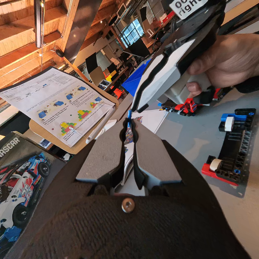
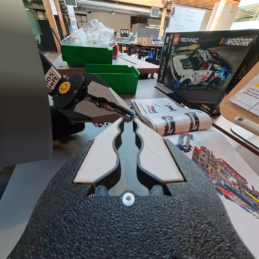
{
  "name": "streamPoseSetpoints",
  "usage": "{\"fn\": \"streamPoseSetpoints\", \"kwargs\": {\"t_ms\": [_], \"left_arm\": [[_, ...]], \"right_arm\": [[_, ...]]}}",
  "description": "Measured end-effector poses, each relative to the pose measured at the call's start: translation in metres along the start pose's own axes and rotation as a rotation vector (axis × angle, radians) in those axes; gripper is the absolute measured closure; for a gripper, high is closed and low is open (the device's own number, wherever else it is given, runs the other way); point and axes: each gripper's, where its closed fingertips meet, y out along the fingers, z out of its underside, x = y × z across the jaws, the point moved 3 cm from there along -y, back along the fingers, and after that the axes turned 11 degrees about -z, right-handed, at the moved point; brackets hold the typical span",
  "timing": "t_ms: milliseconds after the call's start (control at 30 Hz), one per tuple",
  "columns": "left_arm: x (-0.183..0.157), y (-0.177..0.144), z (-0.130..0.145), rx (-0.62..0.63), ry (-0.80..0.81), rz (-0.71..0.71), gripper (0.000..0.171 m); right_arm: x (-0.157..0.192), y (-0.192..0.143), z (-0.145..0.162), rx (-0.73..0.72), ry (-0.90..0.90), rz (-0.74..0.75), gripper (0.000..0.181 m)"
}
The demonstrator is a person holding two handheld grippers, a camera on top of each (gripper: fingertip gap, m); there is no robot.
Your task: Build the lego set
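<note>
Left gripper [image 1: 129, 120] pinching blue pin [image 1: 129, 117] | right gripper [image 2: 127, 119] spread, tips alongside | tiny, light, rigid, slippery: grip mid-shaft.

Right wrist view: instruction booklet [image 2: 171, 116] lies open on the counter [image 2: 145, 89]. Set box [image 2: 207, 70] stands behind it. Two bins [image 2: 112, 78] sit behind and left, the farther holding plastic bags [image 2: 91, 33].

Bright daylight, strong fisheye bending at edges, soft blur on the nearest foreground.
</note>
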Motion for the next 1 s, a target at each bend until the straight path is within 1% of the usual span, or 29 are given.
{"fn": "streamPoseSetpoints", "kwargs": {"t_ms": [67,500,767,1000], "left_arm": [[0.002,0.002,0.003,0.012,0.019,-0.026,0.17],[-0.001,0.002,0.004,0.002,0.138,-0.075,0.17],[-0.003,0.0,0.001,-0.022,0.144,-0.06,0.17],[-0.012,0.0,0.0,-0.019,0.205,-0.04,0.17]], "right_arm": [[0.0,0.0,0.001,0.008,-0.008,0.009,0.17],[-0.002,0.0,0.001,0.007,-0.022,0.018,0.169],[-0.003,0.001,0.003,0.019,-0.022,0.019,0.168],[-0.003,0.001,0.005,0.019,-0.007,0.012,0.17]]}}
